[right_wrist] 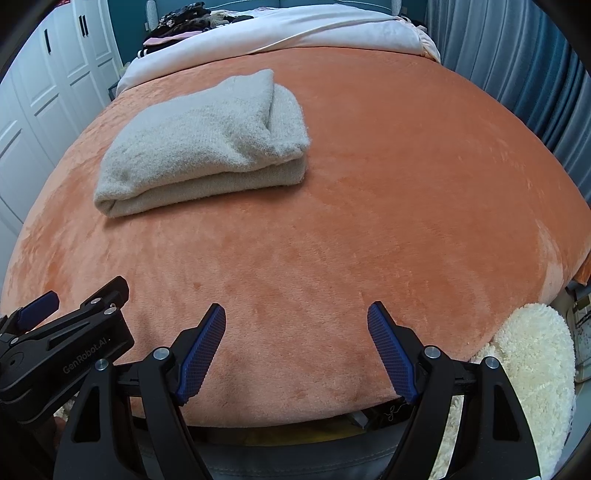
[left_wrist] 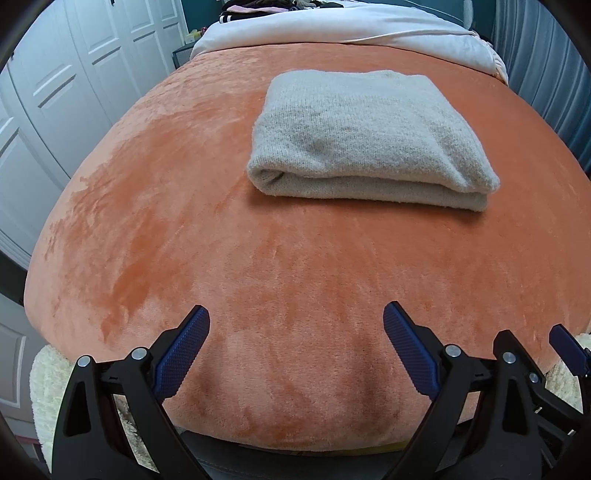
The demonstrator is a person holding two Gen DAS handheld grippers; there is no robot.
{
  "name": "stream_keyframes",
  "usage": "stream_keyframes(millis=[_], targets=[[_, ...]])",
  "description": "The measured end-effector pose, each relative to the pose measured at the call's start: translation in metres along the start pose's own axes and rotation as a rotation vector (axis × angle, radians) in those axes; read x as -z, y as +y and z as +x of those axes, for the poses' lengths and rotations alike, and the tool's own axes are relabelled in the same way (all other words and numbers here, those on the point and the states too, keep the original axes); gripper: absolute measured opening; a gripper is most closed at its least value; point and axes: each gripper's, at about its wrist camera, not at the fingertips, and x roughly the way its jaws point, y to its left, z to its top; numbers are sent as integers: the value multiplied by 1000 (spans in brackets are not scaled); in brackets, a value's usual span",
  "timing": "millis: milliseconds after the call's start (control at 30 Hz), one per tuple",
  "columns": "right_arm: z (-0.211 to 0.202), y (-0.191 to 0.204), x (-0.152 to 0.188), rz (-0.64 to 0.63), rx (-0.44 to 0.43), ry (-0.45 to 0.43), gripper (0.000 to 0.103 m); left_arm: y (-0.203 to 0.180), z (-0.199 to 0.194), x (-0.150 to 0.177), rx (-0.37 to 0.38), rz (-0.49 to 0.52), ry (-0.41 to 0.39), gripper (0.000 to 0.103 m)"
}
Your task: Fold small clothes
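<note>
Left wrist view: your left gripper (left_wrist: 296,317) has its jaws spread wide with nothing between the blue ribbed pads (left_wrist: 183,354); it hovers above the near edge of the orange blanket (left_wrist: 177,236). The folded grey garment (left_wrist: 365,136) lies ahead of this gripper and slightly to its right, well apart from the fingertips, flat on the blanket with its folded layers facing you. At the lower right edge you see part of your right gripper (left_wrist: 565,347), just beside the left one.

Right wrist view: your right gripper (right_wrist: 296,317) is likewise fully spread and holds nothing. The garment (right_wrist: 207,147) sits ahead and to the left of it, well apart. Your left gripper (right_wrist: 66,332) shows at the lower left, close alongside. A cream fleece item (right_wrist: 532,369) hangs below the blanket edge to the right of the right finger. White bedding (right_wrist: 295,29) lies beyond the blanket, at the far end.
</note>
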Motion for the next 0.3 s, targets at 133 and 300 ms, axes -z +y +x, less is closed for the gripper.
stream_keyframes(millis=[133,300], targets=[[1,1,1,-4,3,4,77,-3,0,1,-25,5,-3,91],[2,2,0,-8,8,6,77,-3,0,2,-17,2,4,91]])
